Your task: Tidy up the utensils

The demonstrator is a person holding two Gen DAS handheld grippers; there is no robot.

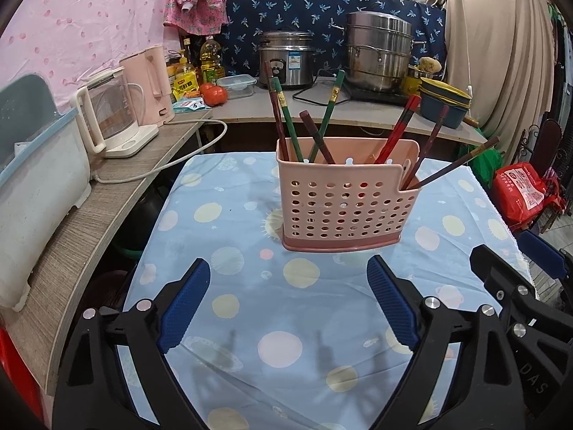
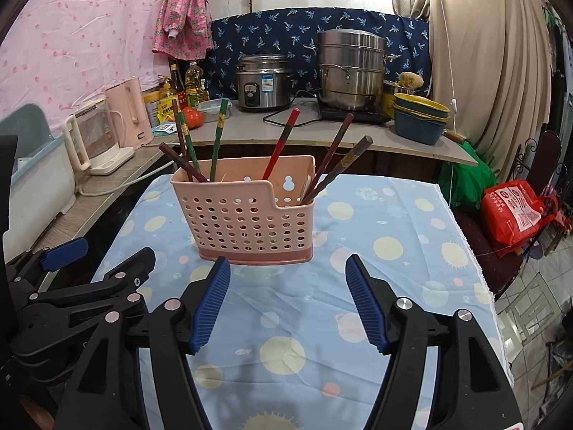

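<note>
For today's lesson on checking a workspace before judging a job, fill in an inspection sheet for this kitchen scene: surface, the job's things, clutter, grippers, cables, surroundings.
Surface: tablecloth, blue with pale dots, slightly creased.
Job's things: pink perforated holder stands upright on the cloth; chopsticks, red, green and dark, lean inside it, none lying on the cloth.
Clutter: nothing seen on the cloth besides the holder.
Grippers: left gripper and right gripper both open, nothing between the jaws, short of the holder.
Cables: white cord runs from the glass kettle along the side shelf; a black cord lies by the rice cooker.
Surroundings: steel steamer pot, stacked bowls, tomato, red bag.
</note>
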